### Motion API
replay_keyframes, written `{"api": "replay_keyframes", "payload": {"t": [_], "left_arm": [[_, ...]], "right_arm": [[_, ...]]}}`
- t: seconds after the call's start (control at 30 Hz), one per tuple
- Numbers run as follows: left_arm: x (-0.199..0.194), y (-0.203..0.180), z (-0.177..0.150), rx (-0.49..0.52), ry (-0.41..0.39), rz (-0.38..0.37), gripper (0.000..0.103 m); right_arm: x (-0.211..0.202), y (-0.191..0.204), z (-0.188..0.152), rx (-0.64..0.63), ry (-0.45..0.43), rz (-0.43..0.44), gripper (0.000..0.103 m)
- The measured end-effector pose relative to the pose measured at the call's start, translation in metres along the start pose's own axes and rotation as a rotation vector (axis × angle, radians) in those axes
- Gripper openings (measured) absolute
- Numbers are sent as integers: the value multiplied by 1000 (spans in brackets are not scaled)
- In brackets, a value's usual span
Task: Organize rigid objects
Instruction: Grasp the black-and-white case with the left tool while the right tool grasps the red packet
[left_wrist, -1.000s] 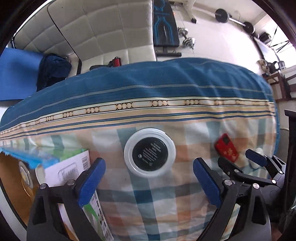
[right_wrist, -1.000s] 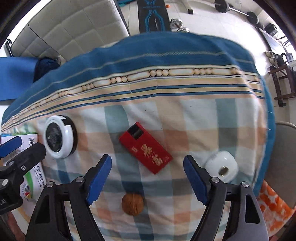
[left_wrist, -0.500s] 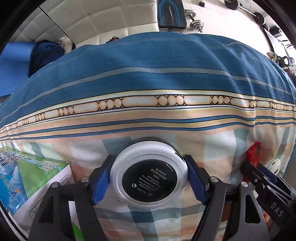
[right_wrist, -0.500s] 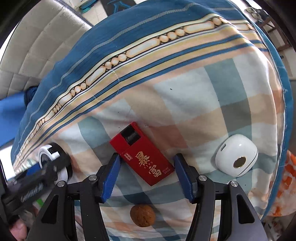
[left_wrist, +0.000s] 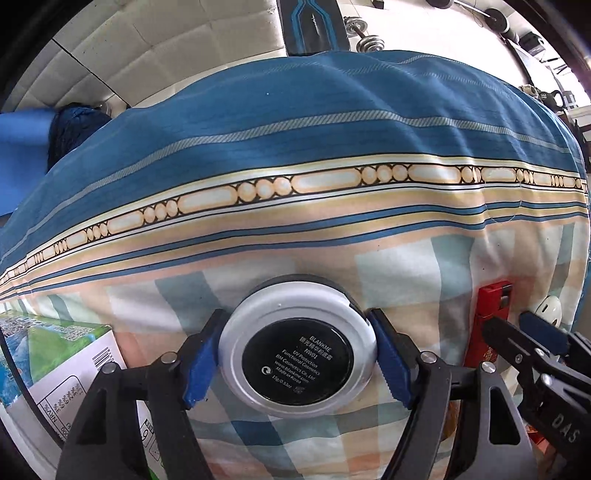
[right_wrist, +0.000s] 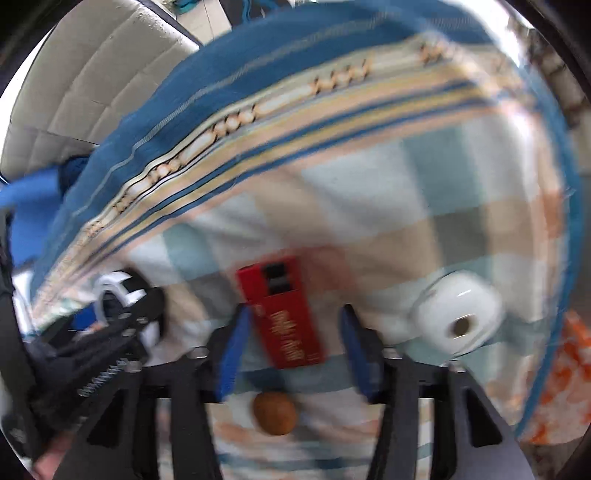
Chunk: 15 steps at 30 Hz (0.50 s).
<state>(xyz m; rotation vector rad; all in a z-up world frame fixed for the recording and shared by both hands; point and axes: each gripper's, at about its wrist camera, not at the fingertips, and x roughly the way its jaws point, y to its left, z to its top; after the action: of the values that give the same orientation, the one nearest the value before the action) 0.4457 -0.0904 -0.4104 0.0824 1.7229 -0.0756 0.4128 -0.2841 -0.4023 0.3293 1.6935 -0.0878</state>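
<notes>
Checked cloth on the counter (left_wrist: 406, 266) still carries everything: our left gripper (left_wrist: 299, 363) clamps the cosmetic compact (left_wrist: 295, 354), our right gripper (right_wrist: 291, 350), jaws just reopening, straddles the unsecured red box (right_wrist: 284, 317).

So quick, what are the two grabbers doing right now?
Left gripper: closed on the round compact.
Right gripper: open around the red box, touching one side only.

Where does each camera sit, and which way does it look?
Left wrist: sits on the left claw, looking down at the checked cloth; its pads press the round compact.
Right wrist: sits on the right claw, looking steeply down and blurred; the red box lies between its pads, a gap showing on one side.
Shared: compact, red box, white case, each other's claw.
</notes>
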Motion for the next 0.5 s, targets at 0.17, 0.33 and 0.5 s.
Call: {"api": "replay_keyframes", "payload": {"t": [0.17,0.33,0.5], "left_arm": [[0,-7,6,13,-16,10,74],[0,-11,3,39,-31,17,78],[-2,-11,1,22,-45,11,73]], "right_arm": [[18,24,-2,-62,21,-29,58],[18,41,-3,-75,12,-129,38],[18,56,-1,-84,31,-173,37]]}}
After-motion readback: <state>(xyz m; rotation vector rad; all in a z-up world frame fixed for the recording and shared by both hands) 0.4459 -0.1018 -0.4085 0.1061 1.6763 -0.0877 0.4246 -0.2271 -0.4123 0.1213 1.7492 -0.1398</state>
